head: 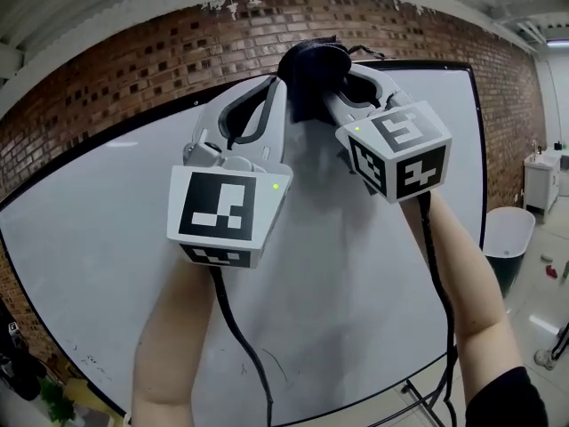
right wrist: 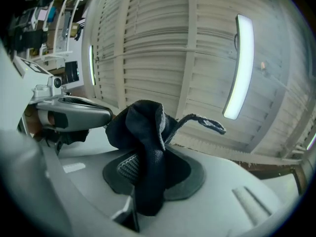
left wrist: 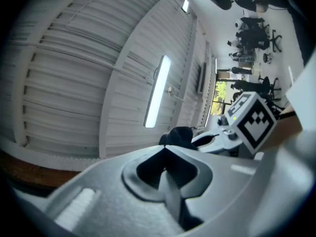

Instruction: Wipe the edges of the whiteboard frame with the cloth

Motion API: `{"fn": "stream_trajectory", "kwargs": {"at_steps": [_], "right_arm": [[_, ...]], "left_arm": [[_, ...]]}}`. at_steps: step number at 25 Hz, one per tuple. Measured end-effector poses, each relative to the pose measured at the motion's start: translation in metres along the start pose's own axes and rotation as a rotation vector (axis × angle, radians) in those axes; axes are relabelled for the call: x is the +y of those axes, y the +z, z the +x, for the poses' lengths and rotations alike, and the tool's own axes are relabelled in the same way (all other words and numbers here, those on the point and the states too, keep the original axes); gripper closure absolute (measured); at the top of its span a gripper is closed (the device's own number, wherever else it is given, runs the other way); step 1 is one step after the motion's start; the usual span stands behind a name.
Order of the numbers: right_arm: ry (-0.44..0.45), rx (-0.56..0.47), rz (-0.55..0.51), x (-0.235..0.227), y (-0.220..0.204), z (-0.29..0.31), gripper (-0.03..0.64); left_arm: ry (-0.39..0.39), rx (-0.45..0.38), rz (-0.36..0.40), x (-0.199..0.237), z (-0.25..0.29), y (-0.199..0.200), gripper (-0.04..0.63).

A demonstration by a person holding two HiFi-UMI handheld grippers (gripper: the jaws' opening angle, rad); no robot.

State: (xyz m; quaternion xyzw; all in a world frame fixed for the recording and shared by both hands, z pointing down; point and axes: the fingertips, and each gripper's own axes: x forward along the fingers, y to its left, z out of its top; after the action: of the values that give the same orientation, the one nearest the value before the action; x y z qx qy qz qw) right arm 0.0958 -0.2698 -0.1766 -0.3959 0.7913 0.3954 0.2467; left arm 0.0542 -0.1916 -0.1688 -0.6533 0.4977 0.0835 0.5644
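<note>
A large whiteboard point(head: 338, 310) with a thin black frame point(head: 427, 64) leans against a brick wall. Both grippers are raised to the frame's top edge. A dark cloth point(head: 311, 65) is bunched there. My right gripper point(head: 342, 83) is shut on the cloth point(right wrist: 143, 147), which stands up between its jaws with a loose strip trailing to the right. My left gripper point(head: 280, 87) sits just to the left, touching or nearly touching the cloth. Its jaws point(left wrist: 165, 149) are shut tip to tip with nothing visible between them, and the cloth point(left wrist: 180, 135) shows just beyond.
The brick wall point(head: 133, 69) runs behind the board. At the right are a white cabinet point(head: 540, 181) and a dark tub point(head: 508, 243) on the floor. Ribbed ceiling panels with strip lights point(right wrist: 237, 68) are overhead. Stand legs point(head: 418, 397) show at the board's lower right.
</note>
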Motion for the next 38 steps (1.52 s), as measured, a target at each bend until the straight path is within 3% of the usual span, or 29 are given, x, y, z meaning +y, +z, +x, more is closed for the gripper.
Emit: {"fn": "stream_trajectory", "kwargs": {"at_steps": [9, 13, 18, 20, 24, 30, 38], "right_arm": [[-0.05, 0.015, -0.075, -0.029, -0.013, -0.011, 0.534], [-0.051, 0.017, -0.122, -0.048, -0.015, -0.015, 0.535], [0.0, 0.019, -0.137, -0.078, -0.021, -0.029, 0.534], [0.012, 0.018, -0.134, -0.092, -0.031, -0.033, 0.534], [0.023, 0.001, -0.119, -0.123, -0.041, -0.04, 0.534], [-0.006, -0.003, -0.143, -0.167, -0.045, -0.052, 0.534], [-0.036, -0.025, -0.163, -0.27, -0.089, -0.089, 0.534]], "left_arm": [[-0.012, -0.015, -0.028, -0.023, 0.019, -0.008, 0.591], [-0.008, 0.057, 0.033, -0.037, 0.033, -0.017, 0.591], [0.018, 0.088, 0.091, -0.064, 0.064, -0.014, 0.591], [0.043, 0.072, 0.076, -0.071, 0.073, -0.014, 0.591], [0.1, 0.027, -0.023, -0.087, 0.092, -0.007, 0.591], [0.109, 0.023, -0.025, -0.111, 0.122, 0.005, 0.591], [0.095, 0.067, 0.054, -0.204, 0.192, -0.013, 0.591]]}}
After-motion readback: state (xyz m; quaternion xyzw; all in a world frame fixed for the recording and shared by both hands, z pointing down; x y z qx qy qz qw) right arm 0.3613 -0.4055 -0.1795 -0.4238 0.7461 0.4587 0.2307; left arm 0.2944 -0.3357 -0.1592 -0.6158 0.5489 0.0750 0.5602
